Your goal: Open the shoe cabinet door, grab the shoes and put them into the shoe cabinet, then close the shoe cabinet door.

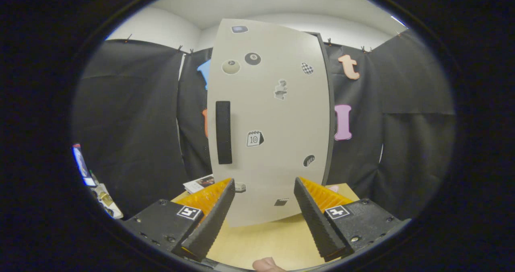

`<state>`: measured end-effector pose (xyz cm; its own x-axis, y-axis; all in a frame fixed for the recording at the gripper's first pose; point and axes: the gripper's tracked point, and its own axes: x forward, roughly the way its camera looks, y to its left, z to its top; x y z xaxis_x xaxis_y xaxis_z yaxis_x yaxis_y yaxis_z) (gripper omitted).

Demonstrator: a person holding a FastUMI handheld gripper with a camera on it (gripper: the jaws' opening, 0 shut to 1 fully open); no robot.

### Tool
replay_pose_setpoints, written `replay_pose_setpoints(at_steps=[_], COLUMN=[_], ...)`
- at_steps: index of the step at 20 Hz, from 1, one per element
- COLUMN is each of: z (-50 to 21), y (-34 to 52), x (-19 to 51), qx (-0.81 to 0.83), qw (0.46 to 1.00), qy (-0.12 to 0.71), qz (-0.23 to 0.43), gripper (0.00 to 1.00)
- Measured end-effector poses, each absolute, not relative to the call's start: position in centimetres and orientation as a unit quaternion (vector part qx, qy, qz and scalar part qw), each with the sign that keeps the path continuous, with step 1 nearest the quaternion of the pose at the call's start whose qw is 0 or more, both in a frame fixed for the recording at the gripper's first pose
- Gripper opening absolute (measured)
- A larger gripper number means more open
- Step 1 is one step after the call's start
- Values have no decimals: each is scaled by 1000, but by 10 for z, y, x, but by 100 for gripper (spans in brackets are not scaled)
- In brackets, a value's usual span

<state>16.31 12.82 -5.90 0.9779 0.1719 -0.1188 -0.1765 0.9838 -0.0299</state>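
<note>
Gripper view, low over the table (257, 240), facing the shoe cabinet door (269, 119), near

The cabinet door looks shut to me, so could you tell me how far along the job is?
Nothing looks done yet, or else the end is near: the door stands shut and I see no shoes. The tool is open, holding nothing, just short of the door, its handle beyond the fingers. If it's the start, opening, loading and closing remain.
</note>
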Motion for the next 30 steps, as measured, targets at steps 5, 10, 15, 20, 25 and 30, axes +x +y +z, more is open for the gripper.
replay_pose_setpoints(at_steps=[5, 10, 15, 20, 25, 30], z=[-72, -87, -89, -83, -61, -71], y=[136, 130, 141, 159, 152, 148], x=[146, 127, 109, 81, 57, 47], qx=[-2, 37, 13, -10, -32, -35], qw=[995, 995, 995, 994, 997, 996], qy=[50, 68, 72, 56, 4, 6], qz=[81, 58, 66, 93, 74, 79], gripper=[97, 97, 97, 98, 98, 98])
